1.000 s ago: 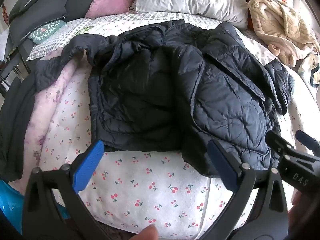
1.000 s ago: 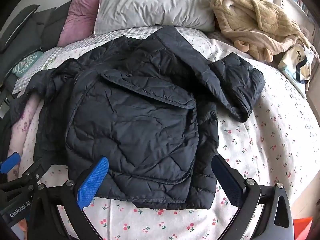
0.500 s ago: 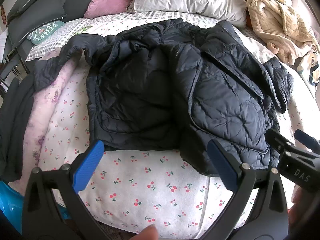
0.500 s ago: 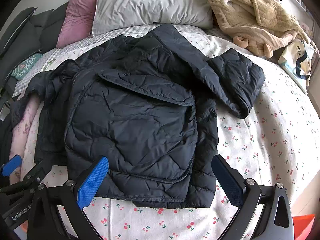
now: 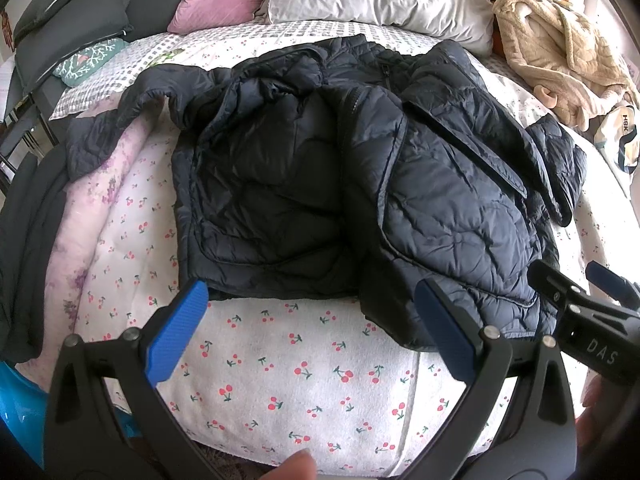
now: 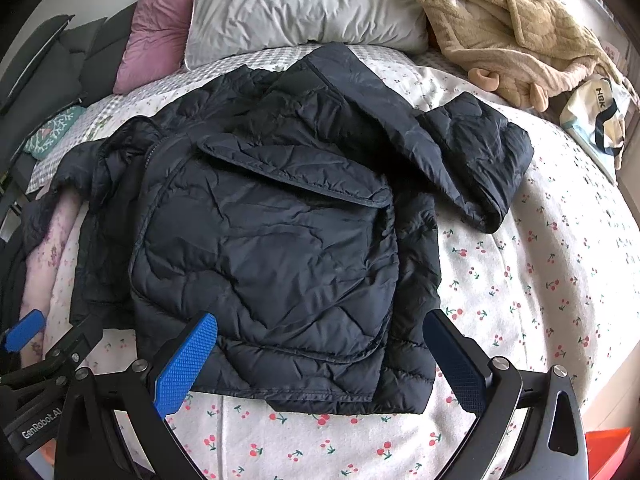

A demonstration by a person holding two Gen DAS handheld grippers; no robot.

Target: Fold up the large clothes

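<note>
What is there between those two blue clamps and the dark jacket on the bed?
Nothing visible. Both the left gripper and right gripper hang open just short of the jacket hem, with only bare cherry-print bedsheet between.

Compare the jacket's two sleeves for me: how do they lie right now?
The right sleeve is doubled back in a compact fold close beside the body of the jacket; the left sleeve stretches away from it. The right sleeve rests on the cherry-print sheet; the left sleeve's end drapes over the pink blanket. Both are dark quilted fabric, ungripped.
</note>
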